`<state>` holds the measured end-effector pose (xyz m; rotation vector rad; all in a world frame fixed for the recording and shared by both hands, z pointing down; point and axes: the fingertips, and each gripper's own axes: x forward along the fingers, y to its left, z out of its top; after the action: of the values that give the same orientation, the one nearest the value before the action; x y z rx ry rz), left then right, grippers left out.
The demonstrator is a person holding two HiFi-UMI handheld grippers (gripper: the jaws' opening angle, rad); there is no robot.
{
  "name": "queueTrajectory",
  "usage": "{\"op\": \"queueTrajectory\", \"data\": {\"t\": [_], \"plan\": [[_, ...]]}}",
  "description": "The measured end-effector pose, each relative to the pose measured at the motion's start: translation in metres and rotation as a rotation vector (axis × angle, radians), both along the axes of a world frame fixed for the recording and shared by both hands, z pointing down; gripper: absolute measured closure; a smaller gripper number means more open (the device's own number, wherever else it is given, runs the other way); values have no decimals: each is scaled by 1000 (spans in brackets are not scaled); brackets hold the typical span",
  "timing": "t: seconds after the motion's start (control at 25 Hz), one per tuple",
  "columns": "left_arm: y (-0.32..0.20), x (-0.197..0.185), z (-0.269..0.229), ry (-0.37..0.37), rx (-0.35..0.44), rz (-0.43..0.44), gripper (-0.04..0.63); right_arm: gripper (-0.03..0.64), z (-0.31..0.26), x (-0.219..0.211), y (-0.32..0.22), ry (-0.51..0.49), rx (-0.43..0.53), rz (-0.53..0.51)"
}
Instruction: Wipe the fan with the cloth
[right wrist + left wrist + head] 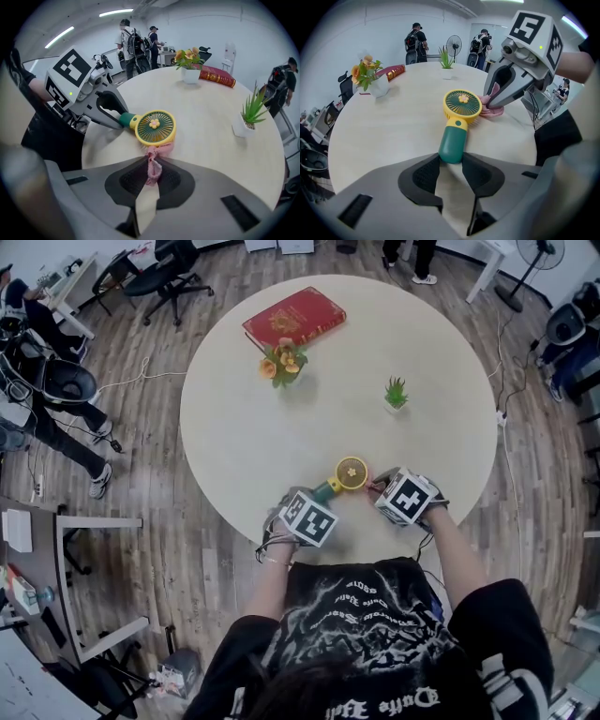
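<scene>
A small hand fan (347, 476) with a yellow round head and a green handle lies on the round table, near its front edge. My left gripper (451, 165) is shut on the green handle (453, 145), which sits between its pads. My right gripper (152, 169) is shut on a pink cloth (153, 161). The cloth's free end (162, 149) touches the lower rim of the fan head (155, 126). In the left gripper view the cloth (491, 111) shows pressed against the right side of the fan head (462, 105). In the head view both grippers, left (309, 516) and right (407, 497), flank the fan.
On the beige table (244, 427) stand a vase of orange flowers (284, 363), a red book (293, 318) behind it and a small potted green plant (397, 393) to the right. Office chairs, desks and several people stand around the room beyond the table.
</scene>
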<state>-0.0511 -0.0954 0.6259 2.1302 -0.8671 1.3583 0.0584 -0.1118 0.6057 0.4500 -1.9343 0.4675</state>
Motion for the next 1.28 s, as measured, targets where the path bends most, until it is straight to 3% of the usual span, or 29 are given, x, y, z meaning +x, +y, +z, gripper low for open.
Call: {"op": "queueTrajectory", "data": {"t": [0.32, 0.52, 0.76, 1.12, 1.28], "plan": [[3, 1, -2, -21, 33, 17, 426, 575, -3, -17, 15, -26, 43, -130], [3, 0, -2, -25, 47, 52, 428, 575, -6, -50, 28, -60, 87, -248], [4, 2, -3, -36, 67, 79, 428, 575, -7, -71, 27, -58, 153, -285], [6, 0, -1, 48, 26, 102, 428, 575, -3, -85, 32, -23, 237, -411], [8, -2, 1, 53, 28, 125, 431, 575, -4, -95, 36, -67, 230, -451]]}}
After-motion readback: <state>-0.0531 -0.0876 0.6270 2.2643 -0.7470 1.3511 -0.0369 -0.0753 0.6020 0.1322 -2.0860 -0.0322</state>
